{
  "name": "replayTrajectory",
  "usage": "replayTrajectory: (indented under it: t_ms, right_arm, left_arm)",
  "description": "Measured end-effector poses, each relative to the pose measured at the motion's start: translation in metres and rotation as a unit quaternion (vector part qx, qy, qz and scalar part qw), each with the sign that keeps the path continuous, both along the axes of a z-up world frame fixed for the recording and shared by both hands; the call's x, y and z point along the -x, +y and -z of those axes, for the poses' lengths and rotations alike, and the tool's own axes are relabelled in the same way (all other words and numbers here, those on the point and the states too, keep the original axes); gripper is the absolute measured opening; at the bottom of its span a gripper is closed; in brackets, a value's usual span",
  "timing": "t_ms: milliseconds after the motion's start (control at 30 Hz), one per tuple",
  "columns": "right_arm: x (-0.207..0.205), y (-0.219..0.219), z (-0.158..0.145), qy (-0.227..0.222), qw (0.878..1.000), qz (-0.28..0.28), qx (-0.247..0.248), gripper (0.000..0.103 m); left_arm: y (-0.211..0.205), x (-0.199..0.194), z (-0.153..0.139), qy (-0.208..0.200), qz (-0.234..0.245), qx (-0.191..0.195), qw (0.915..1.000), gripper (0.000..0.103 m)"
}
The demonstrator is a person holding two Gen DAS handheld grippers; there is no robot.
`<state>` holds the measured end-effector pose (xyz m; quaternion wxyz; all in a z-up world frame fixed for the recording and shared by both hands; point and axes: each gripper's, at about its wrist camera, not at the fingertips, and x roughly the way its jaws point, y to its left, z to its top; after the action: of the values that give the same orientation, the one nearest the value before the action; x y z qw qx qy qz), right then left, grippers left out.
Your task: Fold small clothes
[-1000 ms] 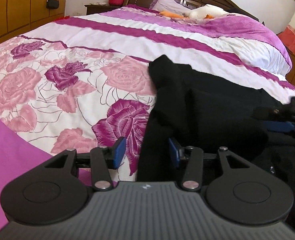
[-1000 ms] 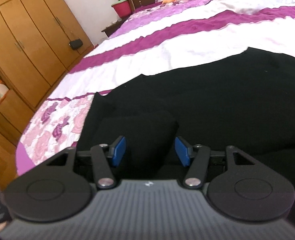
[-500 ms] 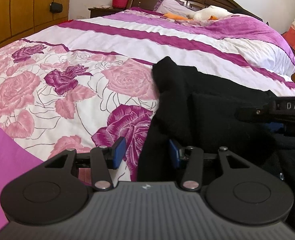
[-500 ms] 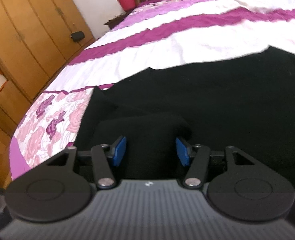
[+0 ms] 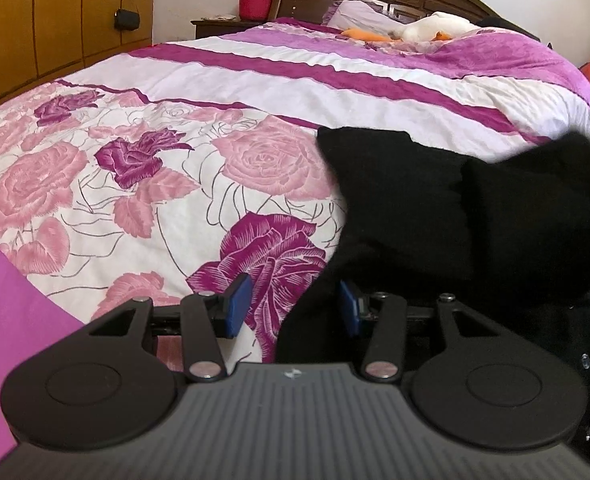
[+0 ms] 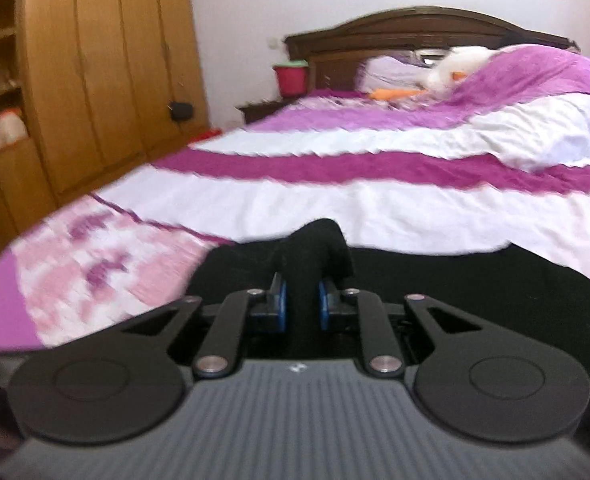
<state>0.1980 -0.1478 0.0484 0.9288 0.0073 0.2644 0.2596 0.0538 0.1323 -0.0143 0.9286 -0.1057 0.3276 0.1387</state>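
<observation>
A black knit garment [image 5: 435, 200] lies crumpled on the floral bedspread, at the right of the left wrist view. My left gripper [image 5: 293, 310] is open, low over the bed, with the garment's left edge lying between its blue pads. In the right wrist view, my right gripper [image 6: 299, 306] is shut on a fold of the black garment [image 6: 315, 244], which bunches up above the pads. The rest of the garment spreads out behind and to the right.
The bed [image 5: 255, 92] has a pink, purple and white cover. A white and orange plush toy [image 5: 427, 28] lies by the pillows. A wooden wardrobe [image 6: 95, 80] stands at the left, with a red bucket [image 5: 255, 0] on the nightstand.
My right gripper has closed on a fold of the black garment and lifted it, tilting up. The garment's right part has bunched upward. The left gripper has stayed open and nearly still.
</observation>
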Motion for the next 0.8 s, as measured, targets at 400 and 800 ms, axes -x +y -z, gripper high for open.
replayTrajectory:
  t_ms: [400, 800]
  right_arm:
    - [-0.007, -0.035, 0.037, 0.047, 0.997, 0.058, -0.032, 0.035]
    - [0.032, 0.013, 0.004, 0.035, 0.999, -0.023, -0.003, 0.055]
  left_arm:
    - [0.000, 0.002, 0.000, -0.002, 0.004, -0.001, 1.0000, 0.053]
    - [0.008, 0.015, -0.014, -0.003, 0.012, 0.028, 0.9995, 0.053]
